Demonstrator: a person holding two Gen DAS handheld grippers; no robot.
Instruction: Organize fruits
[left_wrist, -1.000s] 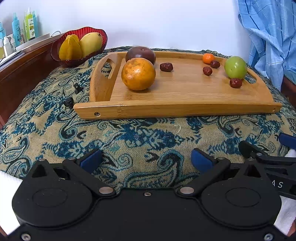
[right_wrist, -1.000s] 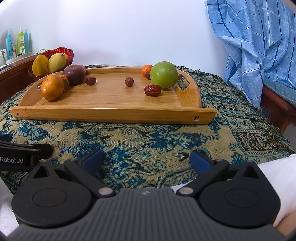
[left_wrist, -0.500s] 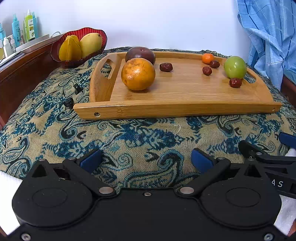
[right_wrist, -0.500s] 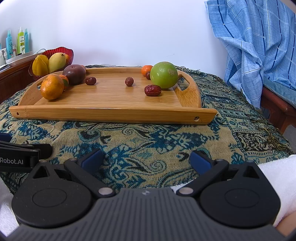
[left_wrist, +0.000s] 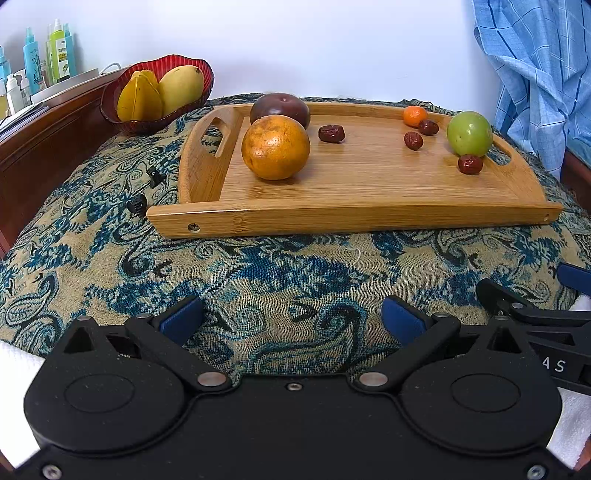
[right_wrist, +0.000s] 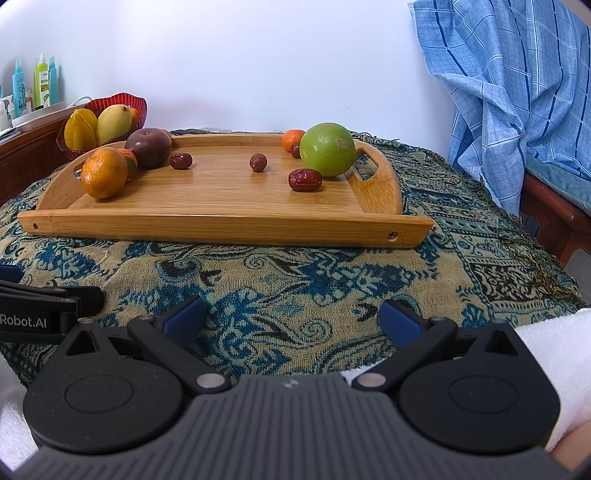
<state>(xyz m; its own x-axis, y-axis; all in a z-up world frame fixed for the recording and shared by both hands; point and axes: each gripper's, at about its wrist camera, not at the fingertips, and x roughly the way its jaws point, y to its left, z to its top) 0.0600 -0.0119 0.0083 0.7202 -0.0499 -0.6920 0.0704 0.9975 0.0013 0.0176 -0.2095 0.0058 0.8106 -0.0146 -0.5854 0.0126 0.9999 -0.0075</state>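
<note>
Tray (left_wrist: 354, 218) ahead of both tongs, long axis crosswise | orange (left_wrist: 275, 147) nearer left gripper (left_wrist: 291, 319), green fruit (right_wrist: 327, 149) nearer right gripper (right_wrist: 291, 319) | both spread, empty

Two low wrist views across the cloth, both facing the wooden tray (left_wrist: 354, 218).

My left camera looks from the tray's near-left, my right from its near-right, each close above the patterned cloth (right_wrist: 295, 280); both share the tray, the red bowl (left_wrist: 155, 122) and the white wall.
</note>
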